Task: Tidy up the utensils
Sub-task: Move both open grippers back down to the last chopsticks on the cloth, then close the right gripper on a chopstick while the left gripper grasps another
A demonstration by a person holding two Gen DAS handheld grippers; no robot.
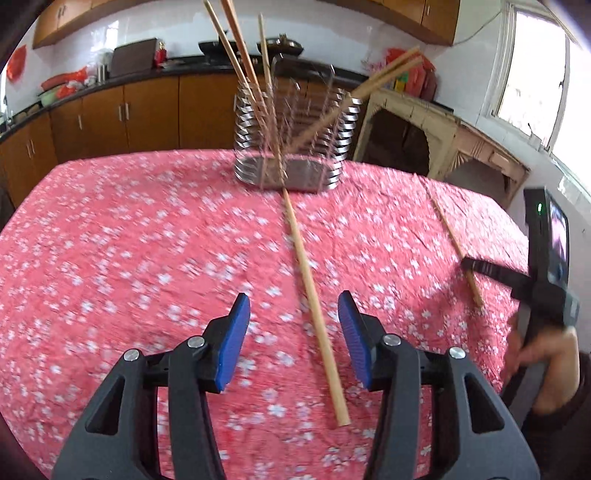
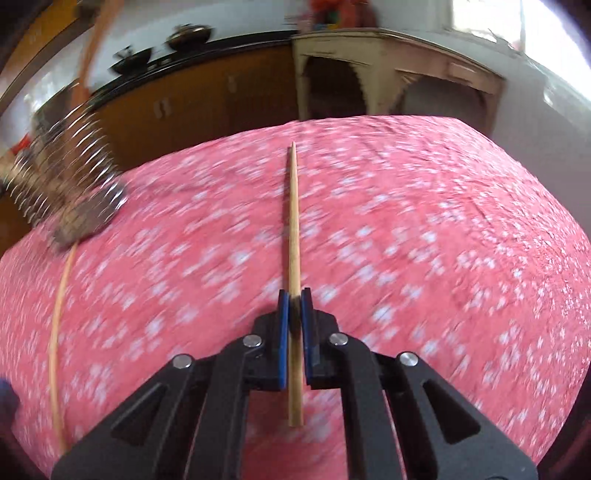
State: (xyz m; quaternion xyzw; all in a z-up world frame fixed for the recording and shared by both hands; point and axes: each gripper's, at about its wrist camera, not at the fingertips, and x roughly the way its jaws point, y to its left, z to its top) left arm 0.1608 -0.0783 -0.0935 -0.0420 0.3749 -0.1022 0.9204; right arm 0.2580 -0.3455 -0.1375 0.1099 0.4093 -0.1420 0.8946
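Left gripper [image 1: 294,306] fingers apart above chopstick [image 1: 314,306]; holder [image 1: 295,147] beyond.

A chopstick [image 1: 314,302] lies on the table [image 1: 110,240] before the holder [image 1: 291,147].

Premises: a home kitchen. Brown wooden base cabinets [image 1: 125,110] run along the back wall under a dark counter [image 1: 192,68], with matching wall cabinets [image 1: 74,18] above white tiles [image 1: 96,33]. Two dark woks [image 1: 280,44] sit on the counter, beside a cutting board [image 1: 133,57] and bowls [image 1: 55,94]. A worn pale sideboard [image 1: 417,114] stands near a bright window [image 1: 532,74]. The worktop carries a pink floral cloth [image 1: 147,240] and a steel chopstick holder [image 1: 291,144].
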